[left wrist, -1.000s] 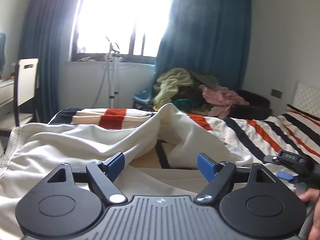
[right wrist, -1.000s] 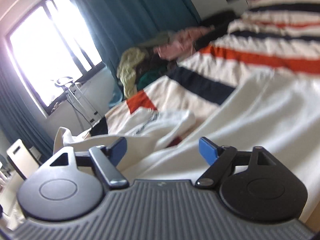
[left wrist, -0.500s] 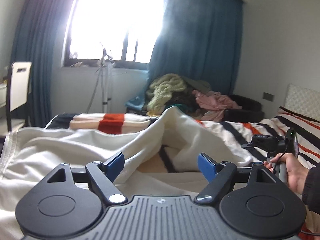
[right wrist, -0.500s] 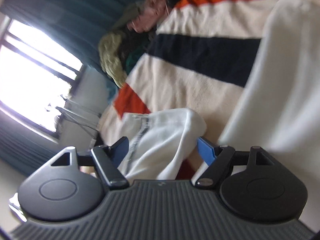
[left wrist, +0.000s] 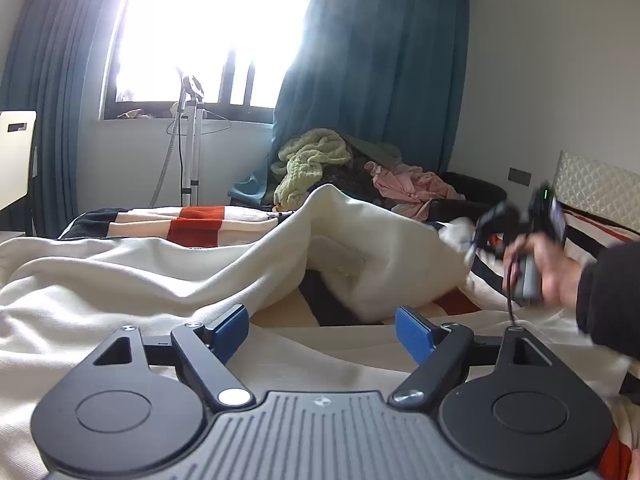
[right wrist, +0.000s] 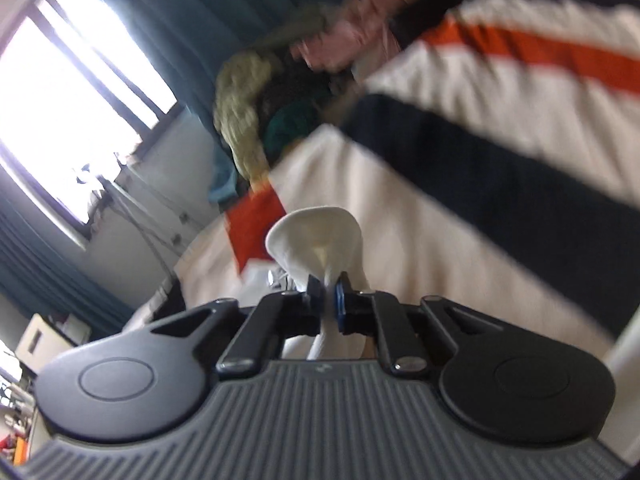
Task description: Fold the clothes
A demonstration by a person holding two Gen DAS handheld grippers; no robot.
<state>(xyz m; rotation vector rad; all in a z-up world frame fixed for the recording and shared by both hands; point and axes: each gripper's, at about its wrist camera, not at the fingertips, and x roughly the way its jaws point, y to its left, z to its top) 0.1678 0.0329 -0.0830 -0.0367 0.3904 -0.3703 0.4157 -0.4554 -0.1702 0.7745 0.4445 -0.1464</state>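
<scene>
A cream-white garment (left wrist: 132, 276) lies rumpled across the striped bedspread (left wrist: 196, 224), one fold peaked up near the middle. My left gripper (left wrist: 322, 330) hovers low over its near part, open, with nothing between the blue pads. At the right of the left wrist view, a hand holds my right gripper (left wrist: 486, 226) against the garment's far edge. The right gripper (right wrist: 328, 300) is shut on a bunched edge of the white garment (right wrist: 316, 236), which bulges out beyond the pads.
A heap of other clothes (left wrist: 340, 164) is piled beyond the bed by the blue curtain (left wrist: 372, 64). A garment steamer stand (left wrist: 190, 140) is under the bright window. A chair (left wrist: 16, 160) stands at the far left, a padded headboard (left wrist: 596, 188) at the right.
The right gripper went from open to shut on the white garment's edge while swinging over the bed. The left gripper stayed open; its view shifted slightly and the right hand came further into it.
</scene>
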